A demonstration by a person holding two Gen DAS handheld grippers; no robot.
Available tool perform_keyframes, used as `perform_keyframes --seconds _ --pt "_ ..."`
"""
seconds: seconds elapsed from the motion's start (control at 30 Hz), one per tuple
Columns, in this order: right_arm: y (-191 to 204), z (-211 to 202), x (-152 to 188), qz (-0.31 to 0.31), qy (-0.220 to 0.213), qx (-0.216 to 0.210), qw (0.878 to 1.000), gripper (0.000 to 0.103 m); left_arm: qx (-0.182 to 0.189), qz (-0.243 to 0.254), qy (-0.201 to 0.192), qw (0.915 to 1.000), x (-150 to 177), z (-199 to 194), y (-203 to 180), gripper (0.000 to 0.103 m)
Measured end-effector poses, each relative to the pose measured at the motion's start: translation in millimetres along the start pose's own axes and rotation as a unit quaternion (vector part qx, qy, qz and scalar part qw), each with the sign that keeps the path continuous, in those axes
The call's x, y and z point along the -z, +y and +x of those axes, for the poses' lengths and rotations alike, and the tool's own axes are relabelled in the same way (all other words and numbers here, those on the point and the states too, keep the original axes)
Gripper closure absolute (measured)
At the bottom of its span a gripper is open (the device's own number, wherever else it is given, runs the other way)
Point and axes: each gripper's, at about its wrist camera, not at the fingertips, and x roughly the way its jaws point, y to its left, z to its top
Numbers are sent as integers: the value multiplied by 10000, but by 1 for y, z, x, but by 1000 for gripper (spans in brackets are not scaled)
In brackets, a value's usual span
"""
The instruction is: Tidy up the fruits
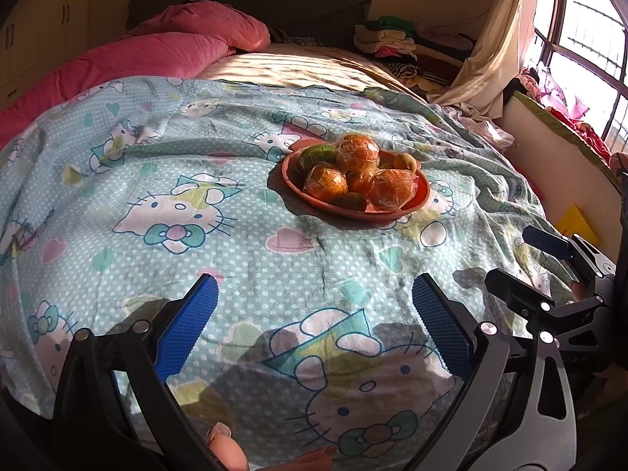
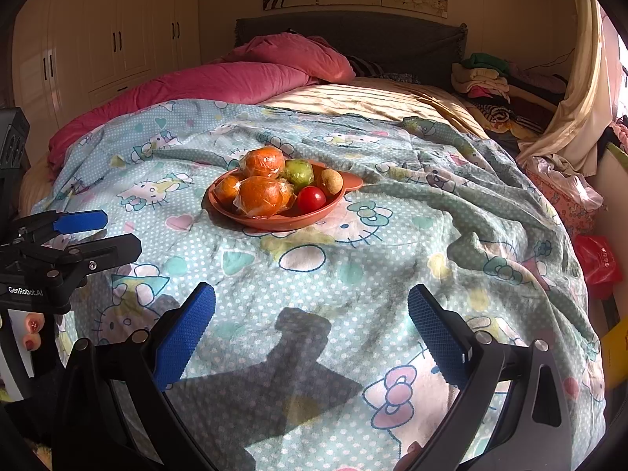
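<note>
Nearest the lens, the blue-padded fingers (image 1: pixel 192 325) of the left gripper (image 1: pixel 314 329) stood wide apart with nothing between them, hovering low over the cartoon-print quilt (image 1: pixel 117 180). The right gripper (image 2: pixel 312 333) matched it, its fingers also spread and empty, casting a dark shadow on the cloth below. Each gripper hung well short of the fruit, side by side; this looked like a resting or approach stance, which would fit either fruit about to be handled or fruit already gathered.

The fruits all lay together in a shallow orange-red plate (image 2: pixel 298 221) set on the quilt, near the middle of the bed. Several oranges (image 2: pixel 261 196) sat heaped in clear, crinkled wrap that caught the sunlight. Beside them were a green fruit (image 2: pixel 300 172), also wrapped, a glossy red tomato-like one (image 2: pixel 311 198) and a brownish kiwi-like one (image 2: pixel 331 180) at the rim. None lay loose on the quilt in either view.
</note>
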Motion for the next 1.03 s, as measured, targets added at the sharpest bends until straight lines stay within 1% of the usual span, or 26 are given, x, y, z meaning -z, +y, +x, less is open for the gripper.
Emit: perform_keyframes --seconds 0.3,0.47,0.6,0.7,0.77,0.87,0.9,0.97,1.0,1.03 --pt "-1 1 0 -18 7 33 10000 5 87 82 55 9999 0 0 -5 10" --pt "-2 3 2 -39 43 124 9999 5 135 57 70 9999 -2 -1 -6 10" --pt "-5 6 3 -26 83 195 9998 5 -3 -7 48 10000 -6 -3 -3 10" --pt "-9 10 4 46 112 251 9996 5 -86 -113 -53 9999 -10 -7 4 10" --pt "-14 13 4 110 162 290 9994 5 -259 -215 -169 9993 -14 -10 10 10" --pt "-25 18 4 261 238 351 9988 5 -258 -370 -197 9988 -21 -6 23 10" --pt "-30 20 3 351 253 378 9983 5 -272 -335 -182 9989 -25 -2 28 10" --pt "-47 25 -2 520 310 427 9973 5 -653 -301 -85 9974 -34 11 42 10" --pt "-58 29 -5 595 321 551 9962 5 -730 -289 14 9969 -41 21 52 10" --pt "-70 35 -9 652 353 687 9949 5 -910 -370 118 9951 -48 31 64 10"
